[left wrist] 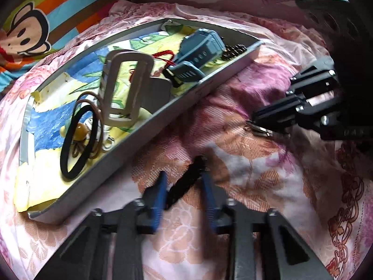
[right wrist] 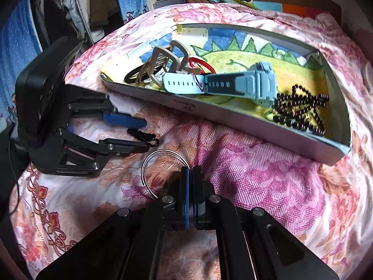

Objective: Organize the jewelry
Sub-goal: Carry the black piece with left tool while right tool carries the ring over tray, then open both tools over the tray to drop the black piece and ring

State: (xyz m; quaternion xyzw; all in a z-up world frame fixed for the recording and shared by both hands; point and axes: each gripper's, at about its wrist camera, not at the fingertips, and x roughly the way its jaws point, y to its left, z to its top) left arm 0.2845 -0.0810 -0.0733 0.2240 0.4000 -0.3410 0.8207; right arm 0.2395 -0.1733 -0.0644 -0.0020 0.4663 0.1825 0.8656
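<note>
A grey tray [left wrist: 163,126] lined with a cartoon picture lies on the flowered bedspread. It holds a blue watch [right wrist: 256,81], a black bead string [right wrist: 300,109], black and brown hair ties [left wrist: 79,140], beige buckle frames [left wrist: 126,88] and a red cord [right wrist: 198,66]. My left gripper [left wrist: 184,177] is open just in front of the tray's near wall, and a small black clip [left wrist: 186,182] lies slanted on the cloth between its blue pads [left wrist: 160,186]. My right gripper [right wrist: 191,170] is shut on a thin silver ring [right wrist: 145,170], which sticks out to its left above the cloth.
A striped monkey-print pillow [left wrist: 35,23] lies beyond the tray. Hanging clothes [right wrist: 93,7] and a blue curtain [right wrist: 14,53] stand past the bed's edge. The two grippers are close together over the bedspread [right wrist: 268,182], tips nearly facing.
</note>
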